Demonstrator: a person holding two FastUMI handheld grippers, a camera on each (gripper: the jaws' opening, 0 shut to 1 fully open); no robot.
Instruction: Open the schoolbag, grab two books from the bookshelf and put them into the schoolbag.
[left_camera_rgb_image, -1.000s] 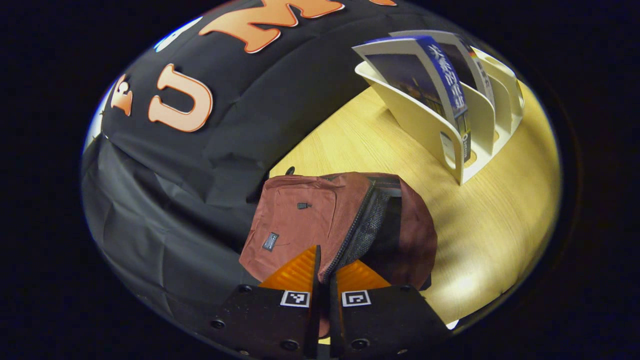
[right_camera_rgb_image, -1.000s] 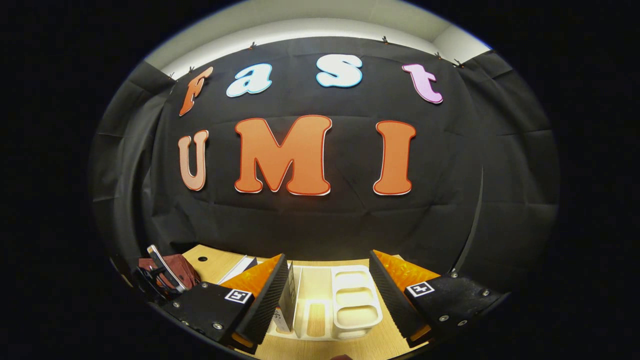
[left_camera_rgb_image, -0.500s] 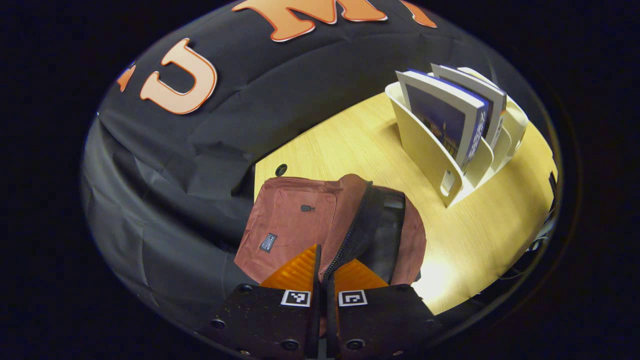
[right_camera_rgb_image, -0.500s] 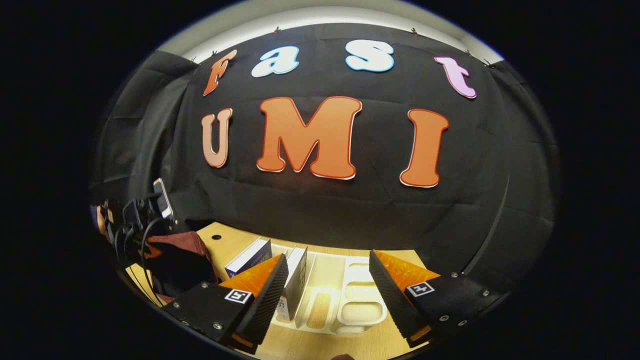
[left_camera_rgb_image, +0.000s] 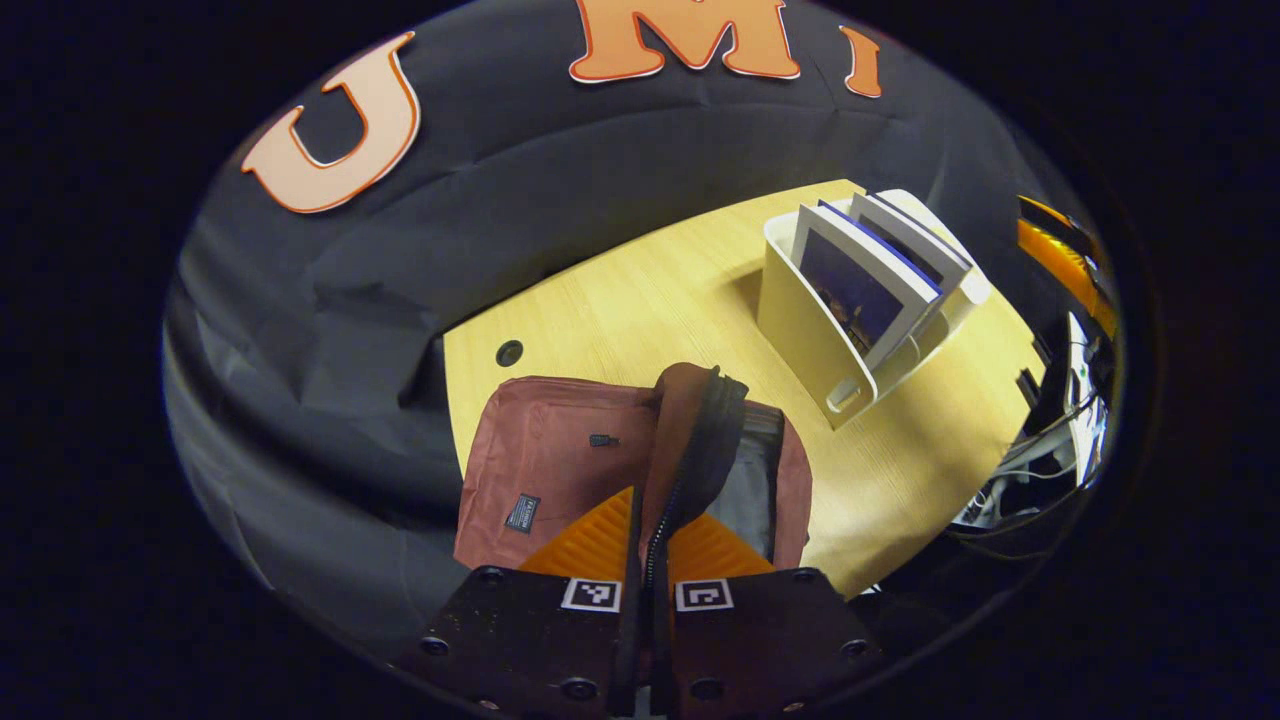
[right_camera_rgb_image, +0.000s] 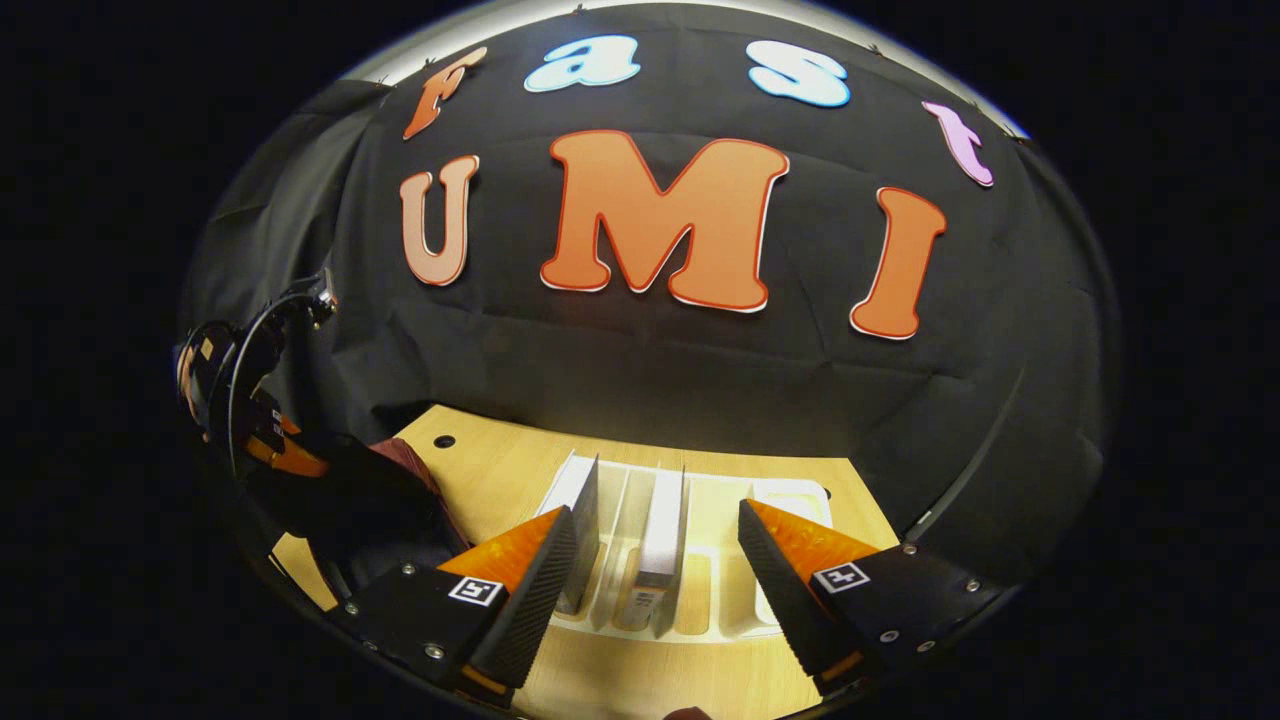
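Pinching schoolbag (left_camera_rgb_image: 560, 470) flap, left tongs (left_camera_rgb_image: 650, 520) closed

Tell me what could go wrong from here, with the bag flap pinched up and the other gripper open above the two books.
The left gripper is pinching the schoolbag flap by a thin zipper edge; it may slip and the opening could fall shut. The right gripper hangs open over both books in the bookshelf; coming down off-centre, it might straddle a divider or catch both books. Lifting a book could also tip the light bookshelf.
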